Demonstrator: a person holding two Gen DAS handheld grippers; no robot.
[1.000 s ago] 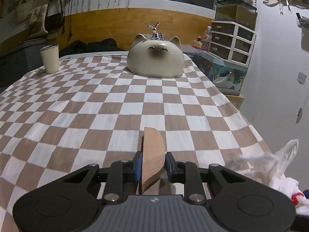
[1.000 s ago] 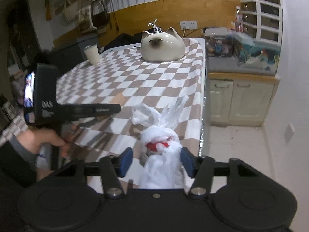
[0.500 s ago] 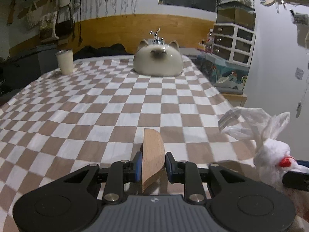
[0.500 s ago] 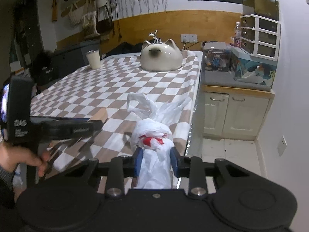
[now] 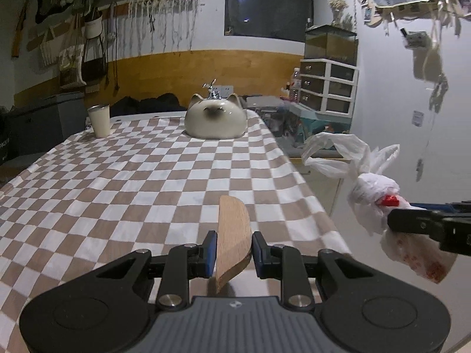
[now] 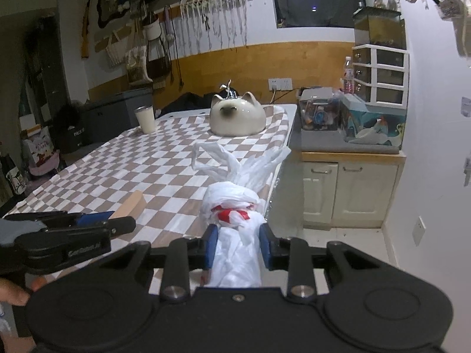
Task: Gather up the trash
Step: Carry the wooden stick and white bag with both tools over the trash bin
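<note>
Bottom of the trash bag [image 6: 235, 235] is hidden behind the right hand-held gripper [image 6: 238, 245]; contents unreadable. Only fingertips of a hand [image 6: 14, 292] show at the frame edge. The bag is white plastic, knotted, red print near the neck, loose handles sticking up. It hangs in the air off the table [image 5: 132, 182] edge, clamped in the right gripper. Left hand-held gripper [image 5: 232, 250] is closed on a wooden piece [image 5: 232, 235], standing on edge above the checkered cloth.
</note>
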